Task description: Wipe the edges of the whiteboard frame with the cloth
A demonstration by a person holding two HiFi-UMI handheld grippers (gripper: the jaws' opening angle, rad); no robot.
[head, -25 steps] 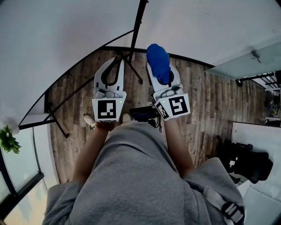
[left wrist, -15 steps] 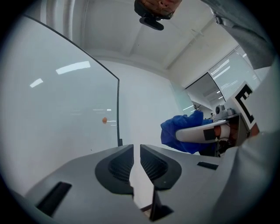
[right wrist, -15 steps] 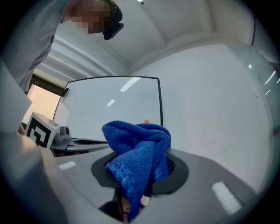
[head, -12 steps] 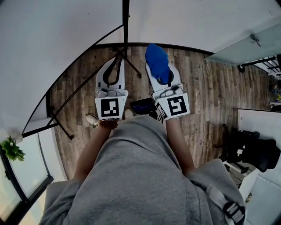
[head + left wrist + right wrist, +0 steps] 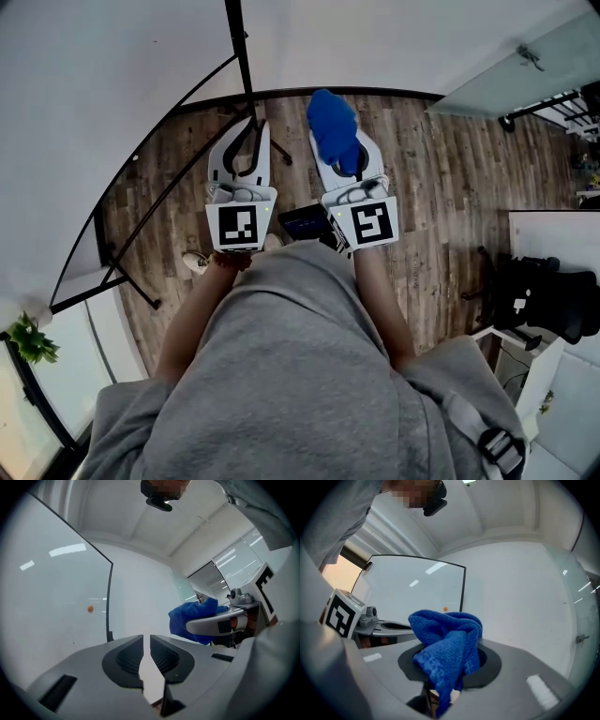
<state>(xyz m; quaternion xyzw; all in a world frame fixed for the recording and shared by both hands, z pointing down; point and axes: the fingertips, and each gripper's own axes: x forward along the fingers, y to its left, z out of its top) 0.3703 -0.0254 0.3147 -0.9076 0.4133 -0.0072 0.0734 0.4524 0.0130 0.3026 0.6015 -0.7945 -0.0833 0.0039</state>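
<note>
while the right gripper point(image 5: 342, 145) is clamping the blue cloth point(image 5: 330, 117) bunched forward for the whiteboard frame point(image 5: 237, 56), the left gripper point(image 5: 255, 133) at its 9 o'clock is hovering, jaws together, empty.

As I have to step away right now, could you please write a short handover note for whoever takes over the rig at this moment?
Left tongs: jaws nearly together, nothing between them.
Right tongs: shut on the blue cloth, which is bunched between the jaws.
Whiteboard frame: its black edge stands ahead of the tongs; the cloth is not touching it.
Done: cloth is in hand.
Left: bring the cloth to the frame and wipe along its edges.
</note>
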